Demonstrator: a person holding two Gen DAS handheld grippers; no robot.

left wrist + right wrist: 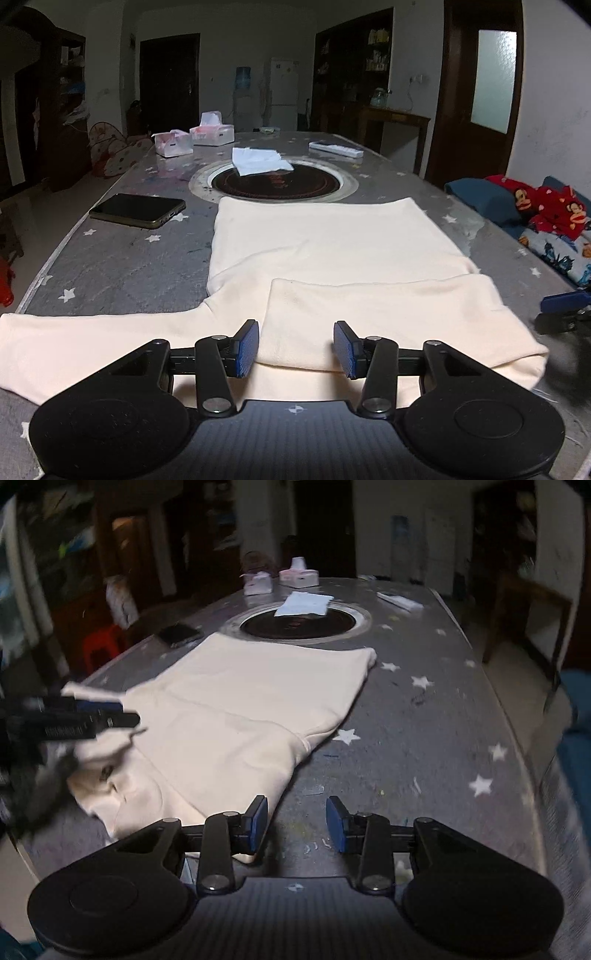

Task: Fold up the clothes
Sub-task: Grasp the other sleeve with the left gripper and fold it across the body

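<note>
A cream long-sleeved top point(325, 236) lies flat on the grey star-patterned table point(122, 266). One sleeve point(388, 317) is folded across its near part; the other sleeve point(74, 339) stretches out to the left. My left gripper point(296, 349) is open just above the folded sleeve's near edge, holding nothing. In the right wrist view the top point(251, 701) lies to the left. My right gripper point(296, 823) is open and empty over bare table beside the top's near corner. The left gripper point(88, 720) shows blurred at the far left over the cloth.
A black phone point(138, 210) lies left of the top. A round dark burner point(275, 181) with a white cloth point(258, 160) on it sits beyond. Tissue boxes point(212, 133) and a remote point(336, 148) stand at the far end. Red and blue clothes point(546, 218) lie at the right.
</note>
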